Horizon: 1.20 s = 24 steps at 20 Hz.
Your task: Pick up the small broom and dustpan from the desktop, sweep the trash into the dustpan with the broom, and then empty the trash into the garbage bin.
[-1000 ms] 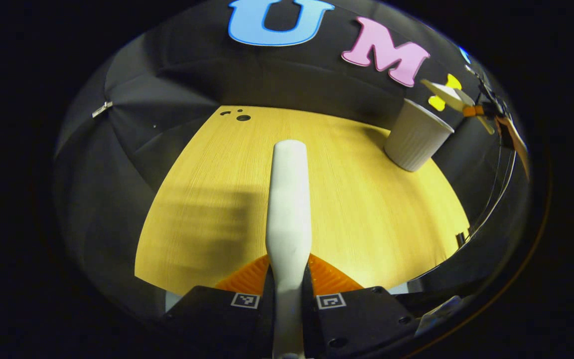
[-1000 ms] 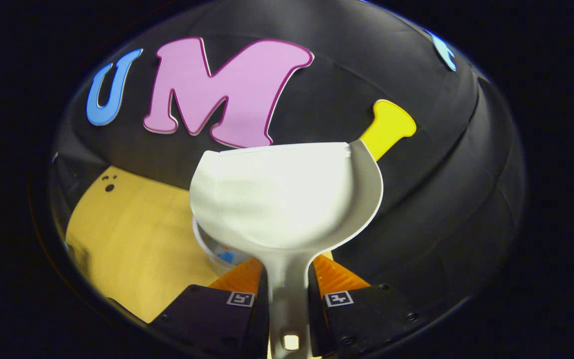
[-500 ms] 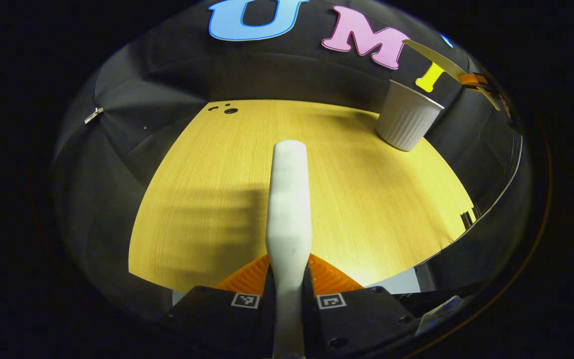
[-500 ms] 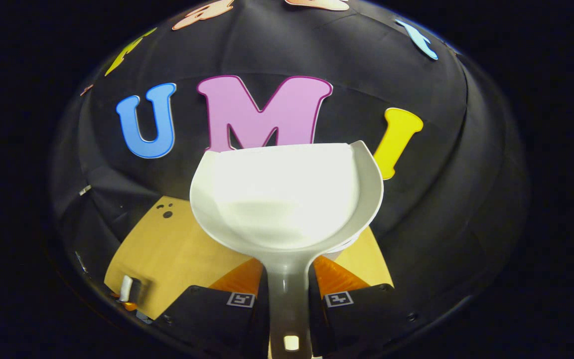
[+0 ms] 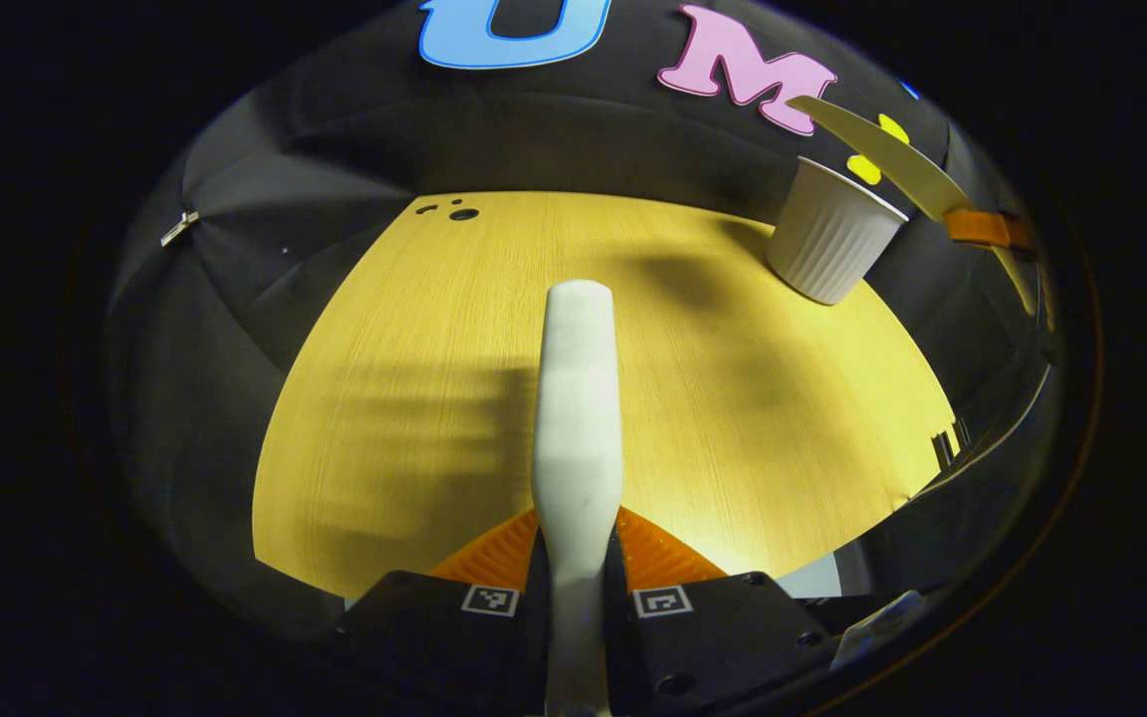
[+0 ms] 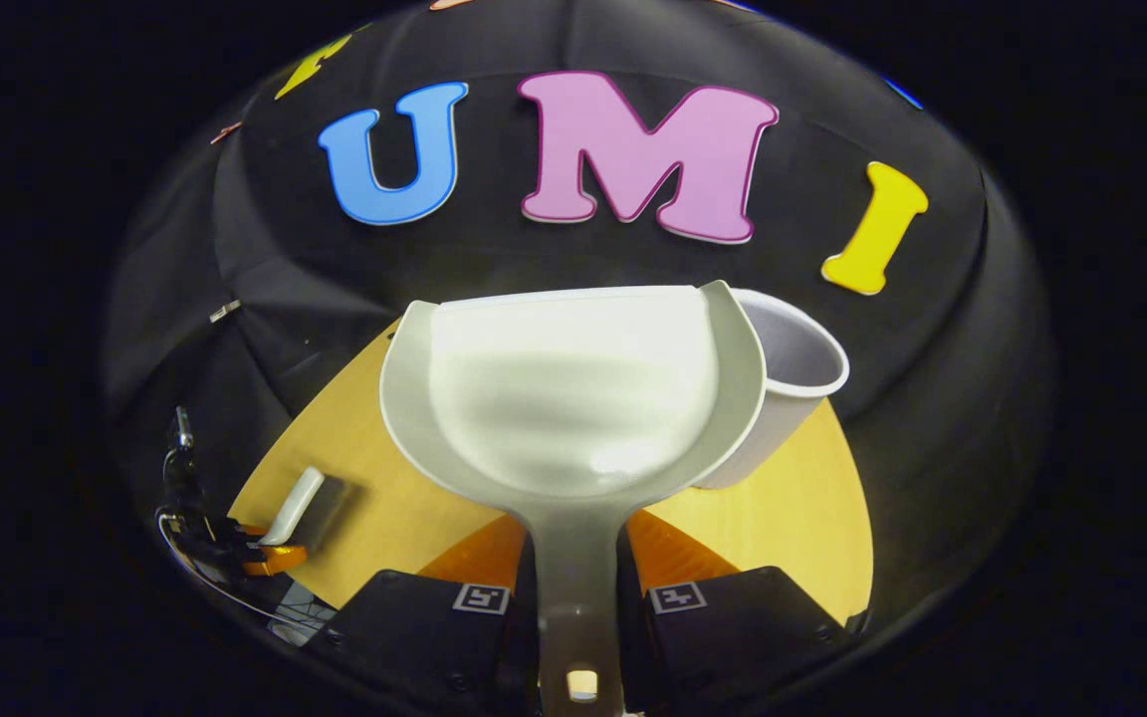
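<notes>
Right gripper (image 6: 578, 597) clamps the dustpan (image 6: 573, 398) handle, empty-looking pan level, long axis straight ahead, garbage bin (image 6: 788, 398) just behind-right of it; left gripper (image 5: 578, 597) clamps the broom (image 5: 578, 398), held above the desktop (image 5: 414, 378).

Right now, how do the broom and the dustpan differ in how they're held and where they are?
The broom is clamped by the left gripper over bare desk; the dustpan is clamped by the right gripper beside the bin. The broom shows a slim handle, the dustpan a wide empty scoop. Both are white.
</notes>
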Motion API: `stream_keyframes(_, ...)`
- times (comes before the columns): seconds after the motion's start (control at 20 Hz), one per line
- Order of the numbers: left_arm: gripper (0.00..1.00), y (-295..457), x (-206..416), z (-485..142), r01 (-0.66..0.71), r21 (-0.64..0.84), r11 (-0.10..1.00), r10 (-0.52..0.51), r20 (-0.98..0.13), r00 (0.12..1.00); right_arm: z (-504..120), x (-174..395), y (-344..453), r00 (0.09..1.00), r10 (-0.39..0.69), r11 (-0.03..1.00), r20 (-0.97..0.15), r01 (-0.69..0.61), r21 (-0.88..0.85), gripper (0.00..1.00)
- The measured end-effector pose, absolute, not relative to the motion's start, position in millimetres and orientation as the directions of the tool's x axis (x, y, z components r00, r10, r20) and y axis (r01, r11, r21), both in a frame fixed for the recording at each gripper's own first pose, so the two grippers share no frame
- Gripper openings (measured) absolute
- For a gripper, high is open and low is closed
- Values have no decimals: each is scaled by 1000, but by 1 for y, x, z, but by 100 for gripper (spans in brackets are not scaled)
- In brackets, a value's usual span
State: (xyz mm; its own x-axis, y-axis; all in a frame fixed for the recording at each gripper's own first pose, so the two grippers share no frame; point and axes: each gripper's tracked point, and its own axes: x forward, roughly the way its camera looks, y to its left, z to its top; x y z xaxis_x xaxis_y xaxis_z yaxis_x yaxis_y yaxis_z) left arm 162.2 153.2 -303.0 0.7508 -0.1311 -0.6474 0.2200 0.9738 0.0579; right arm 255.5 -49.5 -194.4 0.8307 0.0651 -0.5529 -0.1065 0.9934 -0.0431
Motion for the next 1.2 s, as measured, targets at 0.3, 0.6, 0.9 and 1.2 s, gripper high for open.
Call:
stream_keyframes(0.3,28,144,201,-316,206,67,976,-106,-681,725,-252,239,-27,729,116,992,-675,-122,38,36)
stream_keyframes(0.6,28,136,242,-330,176,97,980,-56,-709,703,-314,227,-29,607,109,994,-787,-73,82,36)
stream_keyframes(0.9,28,129,262,-341,165,156,974,3,-737,676,-333,210,-33,522,88,996,-848,-36,81,36)
stream_keyframes(1.2,33,131,272,-338,159,219,963,53,-728,683,-339,207,-37,500,80,996,-862,-81,46,38)
